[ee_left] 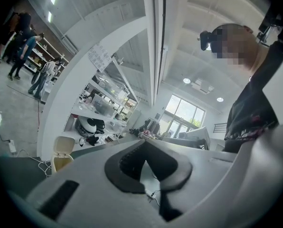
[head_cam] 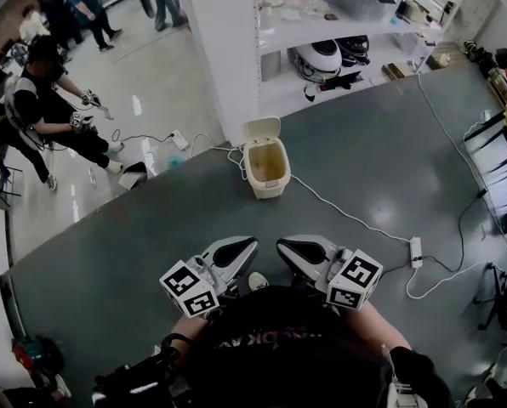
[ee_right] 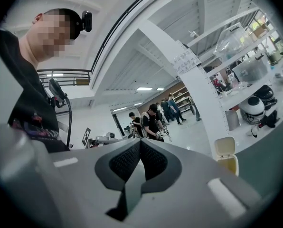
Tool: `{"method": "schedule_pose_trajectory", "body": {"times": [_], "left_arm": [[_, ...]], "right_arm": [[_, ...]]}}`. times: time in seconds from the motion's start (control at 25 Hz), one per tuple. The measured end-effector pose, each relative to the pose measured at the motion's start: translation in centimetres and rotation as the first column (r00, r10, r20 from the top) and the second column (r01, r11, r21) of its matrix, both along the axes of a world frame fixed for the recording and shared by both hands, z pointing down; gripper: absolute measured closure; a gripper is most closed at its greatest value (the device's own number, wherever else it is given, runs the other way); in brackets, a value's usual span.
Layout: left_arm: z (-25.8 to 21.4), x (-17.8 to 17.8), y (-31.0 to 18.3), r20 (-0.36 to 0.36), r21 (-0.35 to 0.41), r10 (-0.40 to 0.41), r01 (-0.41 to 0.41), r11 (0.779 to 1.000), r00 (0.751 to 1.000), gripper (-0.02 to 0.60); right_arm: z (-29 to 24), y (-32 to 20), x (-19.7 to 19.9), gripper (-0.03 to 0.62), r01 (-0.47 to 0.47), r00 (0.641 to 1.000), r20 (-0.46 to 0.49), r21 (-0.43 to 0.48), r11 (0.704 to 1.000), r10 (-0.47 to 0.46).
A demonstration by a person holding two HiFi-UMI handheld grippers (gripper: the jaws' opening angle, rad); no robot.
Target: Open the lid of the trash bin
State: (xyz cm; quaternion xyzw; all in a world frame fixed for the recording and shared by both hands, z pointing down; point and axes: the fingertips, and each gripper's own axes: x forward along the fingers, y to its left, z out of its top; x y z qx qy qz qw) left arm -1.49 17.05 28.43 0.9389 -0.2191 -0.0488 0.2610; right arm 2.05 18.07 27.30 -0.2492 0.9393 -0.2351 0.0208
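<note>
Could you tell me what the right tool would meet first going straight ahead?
Probably nothing close: the right tool points past the trash bin, which sits to its right and lower; depth unclear.

The trash bin stands on the floor, ahead of the left tongs and the right tongs, which sit side by side; its lid stands up at its far edge; shelves lie behind it; a cable runs past it rightward to a power strip.
</note>
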Motion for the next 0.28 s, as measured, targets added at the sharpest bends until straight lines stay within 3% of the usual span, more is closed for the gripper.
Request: {"method": "schedule_pose_trajectory", "body": {"times": [0.28], "left_arm": [[-0.63, 0.44, 0.39, 0.006, 0.008, 0.013, -0.013, 1.0, 1.0, 0.583]], "right_arm": [[-0.3, 0.36, 0.18, 0.589, -0.001, 1.0, 0.002, 0.001, 1.0, 0.001]]}}
